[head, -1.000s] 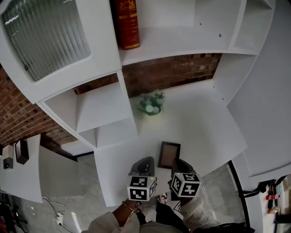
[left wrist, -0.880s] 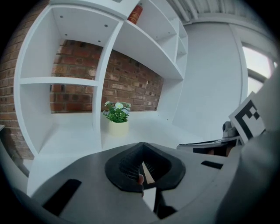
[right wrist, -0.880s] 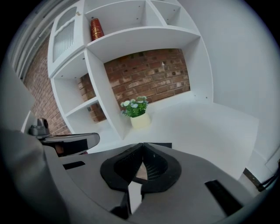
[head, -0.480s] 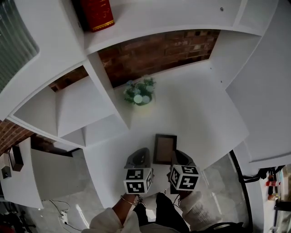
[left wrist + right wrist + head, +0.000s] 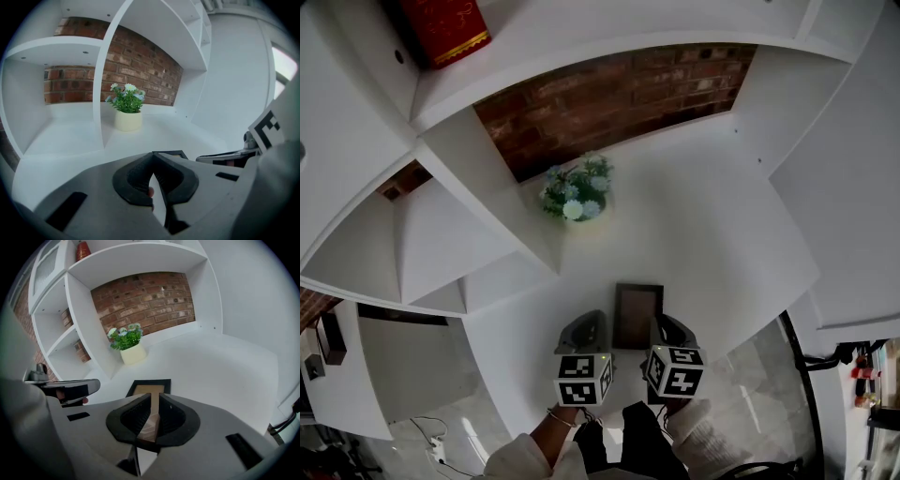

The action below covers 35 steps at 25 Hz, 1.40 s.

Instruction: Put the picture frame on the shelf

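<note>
The black rectangular picture frame (image 5: 637,316) lies flat on the white counter (image 5: 722,244), between the two grippers and near the counter's front edge. The right claw (image 5: 154,398) is pinched on a narrow brown strip of it, and the left claw (image 5: 152,157) is closed on nothing. A small green potted plant (image 5: 572,195) stands further back, well apart from the frame.

No word, brand or number can be read anywhere: the cube (image 5: 581,379) on the left tool (image 5: 589,328) and the cube (image 5: 677,368) on the right tool (image 5: 668,329) carry only black-and-white square markers, the red box (image 5: 441,28) on the shelf (image 5: 609,37) shows only gold trim, and the picture frame (image 5: 637,314) bears no lettering.
</note>
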Tool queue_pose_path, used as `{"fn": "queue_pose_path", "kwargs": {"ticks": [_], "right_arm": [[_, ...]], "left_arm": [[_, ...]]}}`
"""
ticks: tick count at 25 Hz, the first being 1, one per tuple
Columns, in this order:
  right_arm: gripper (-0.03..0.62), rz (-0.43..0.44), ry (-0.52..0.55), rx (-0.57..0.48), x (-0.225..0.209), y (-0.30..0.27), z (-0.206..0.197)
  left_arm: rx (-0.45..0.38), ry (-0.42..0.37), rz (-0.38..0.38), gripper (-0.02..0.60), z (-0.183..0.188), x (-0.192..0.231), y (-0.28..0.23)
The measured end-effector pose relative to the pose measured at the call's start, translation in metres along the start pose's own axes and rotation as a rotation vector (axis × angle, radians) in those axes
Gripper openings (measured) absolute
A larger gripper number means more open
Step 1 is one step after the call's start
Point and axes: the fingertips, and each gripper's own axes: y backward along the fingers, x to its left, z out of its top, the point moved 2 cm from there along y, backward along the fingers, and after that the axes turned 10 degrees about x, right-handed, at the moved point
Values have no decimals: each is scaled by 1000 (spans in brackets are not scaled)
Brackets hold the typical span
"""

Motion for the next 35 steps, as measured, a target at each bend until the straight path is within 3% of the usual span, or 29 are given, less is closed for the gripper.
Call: {"fn": "queue_pose_path", "kwargs": {"ticks": [8, 10, 17, 35], "right_arm": [[32, -15, -8, 20, -10, -11, 0], [63, -15, -8, 32, -11, -13, -1], [83, -9, -10, 81, -13, -23, -7], [84, 14, -50, 157, -19, -37, -14]], "left_arm": [[21, 7, 1, 5, -4, 5, -11], [23, 7, 2, 5, -5, 6, -13], [30, 14, 5, 5, -6, 9, -17], [50, 33, 4, 5, -20, 7, -24]]}}
